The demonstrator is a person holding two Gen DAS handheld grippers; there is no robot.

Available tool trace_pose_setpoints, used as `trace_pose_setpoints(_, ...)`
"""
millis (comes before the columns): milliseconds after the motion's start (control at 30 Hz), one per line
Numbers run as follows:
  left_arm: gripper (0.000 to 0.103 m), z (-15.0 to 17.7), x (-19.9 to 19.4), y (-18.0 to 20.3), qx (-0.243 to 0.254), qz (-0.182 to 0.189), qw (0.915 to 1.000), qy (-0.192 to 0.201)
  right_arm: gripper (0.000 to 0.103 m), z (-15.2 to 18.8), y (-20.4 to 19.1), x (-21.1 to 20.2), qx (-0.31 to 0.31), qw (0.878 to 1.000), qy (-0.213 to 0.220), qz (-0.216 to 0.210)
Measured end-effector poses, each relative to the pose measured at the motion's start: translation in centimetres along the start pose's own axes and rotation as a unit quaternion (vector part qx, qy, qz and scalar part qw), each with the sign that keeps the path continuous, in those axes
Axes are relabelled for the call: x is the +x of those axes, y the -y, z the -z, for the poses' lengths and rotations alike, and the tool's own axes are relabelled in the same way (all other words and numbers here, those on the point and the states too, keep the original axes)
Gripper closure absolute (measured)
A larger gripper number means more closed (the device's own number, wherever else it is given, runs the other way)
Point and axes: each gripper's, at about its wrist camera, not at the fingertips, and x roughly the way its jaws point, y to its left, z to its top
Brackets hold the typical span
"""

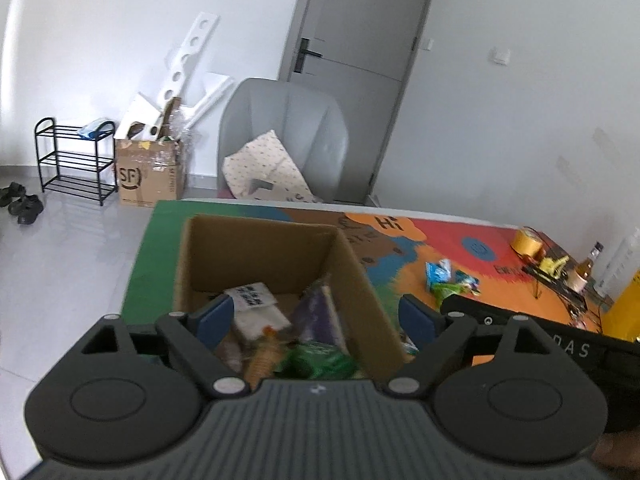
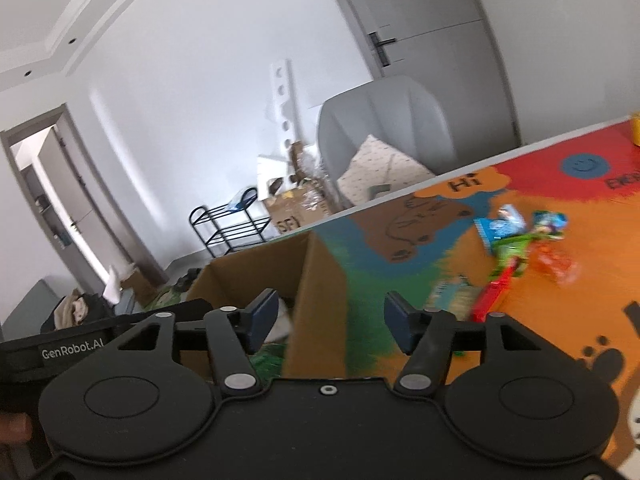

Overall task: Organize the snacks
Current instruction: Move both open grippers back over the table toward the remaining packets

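The left gripper (image 1: 320, 320) is sitting nearest the lens, its blue pads spread wide and gripping nothing, hanging over the open cardboard box (image 1: 280, 248) with its right-hand pad out past the box's right wall. Inside the box, a white packet (image 1: 256, 300), a purple pack (image 1: 316, 316) and a green bag (image 1: 316, 362) are already lying in a loose heap. The right gripper (image 2: 331, 322) is straddling that same wall, jaws parted and empty, one pad inside the box and one outside. More snacks (image 2: 520, 236) are still waiting well apart on the colourful mat (image 2: 580, 280), a blue pouch, a green one and a red stick pack crowding each other. The two tools are working close together, so they risk knocking one another or catching the wall and shoving the light box across the mat. Out at the pile, overlapping wrappers could mean pinching two at once or letting a slick one slip.
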Motion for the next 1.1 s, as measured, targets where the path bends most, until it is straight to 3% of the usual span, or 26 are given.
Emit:
trace_pose_setpoints(233, 0.012, 0.4, 0.7, 3.5, 0.024, 0.024, 0.9994, -0.009, 0.03, 0.2, 3.1, -2.2, 0.023, 0.999, 0.015, 0.028)
trace_pose_setpoints(500, 0.011, 0.7, 1.5, 6.7, 0.039, 0.042, 0.9982, -0.017, 0.025, 0.2, 6.0, -4.2, 0.036, 0.998, 0.023, 0.05)
trace_pose_setpoints(1100, 0.007, 0.5, 5.4, 11.7, 0.061, 0.04, 0.9963, -0.045, 0.006, -0.5, 11.5, -5.5, 0.056, 0.995, 0.026, 0.084)
